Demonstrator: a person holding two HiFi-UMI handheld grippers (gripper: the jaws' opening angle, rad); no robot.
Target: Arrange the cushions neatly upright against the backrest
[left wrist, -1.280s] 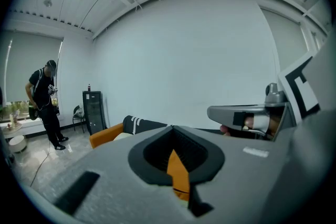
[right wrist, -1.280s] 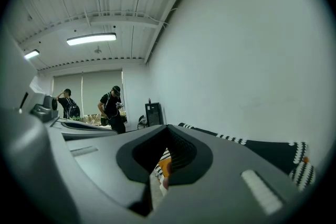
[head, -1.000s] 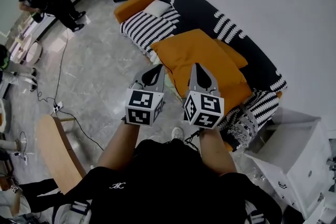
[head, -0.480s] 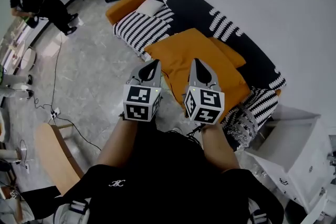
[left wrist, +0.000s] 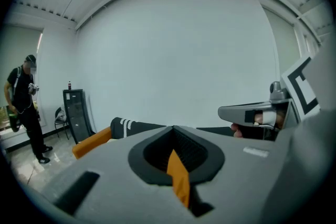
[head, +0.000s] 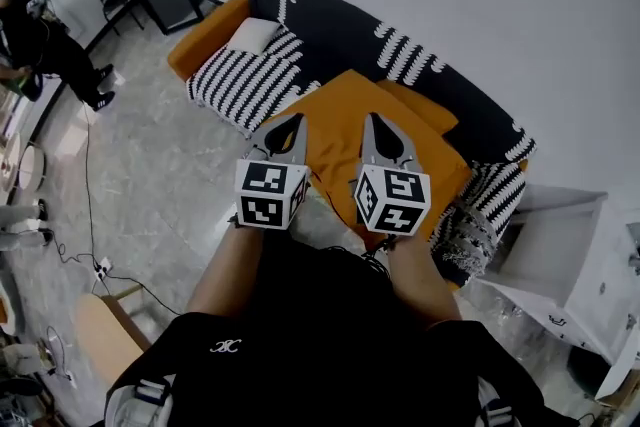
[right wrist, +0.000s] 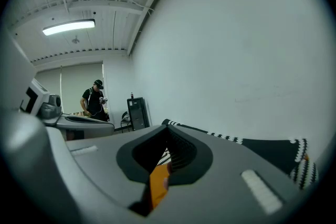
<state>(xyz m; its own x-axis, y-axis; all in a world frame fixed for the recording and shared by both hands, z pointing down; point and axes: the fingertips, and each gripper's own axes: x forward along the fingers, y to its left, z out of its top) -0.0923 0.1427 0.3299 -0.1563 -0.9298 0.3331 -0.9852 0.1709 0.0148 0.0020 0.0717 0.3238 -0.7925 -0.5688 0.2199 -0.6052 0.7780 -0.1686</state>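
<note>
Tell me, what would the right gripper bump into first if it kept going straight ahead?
Probably the orange cushion lying on the sofa: the right gripper, jaws shut, points slightly downward over it. Depth is unclear; it might instead reach the backrest.

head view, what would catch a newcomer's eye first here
The big orange cushion lying on the seat of the black-and-white patterned sofa, near the picture's centre, stands out most. Just in front of it, the left gripper and right gripper, each carrying a marker cube, point towards it side by side with jaws shut.
</note>
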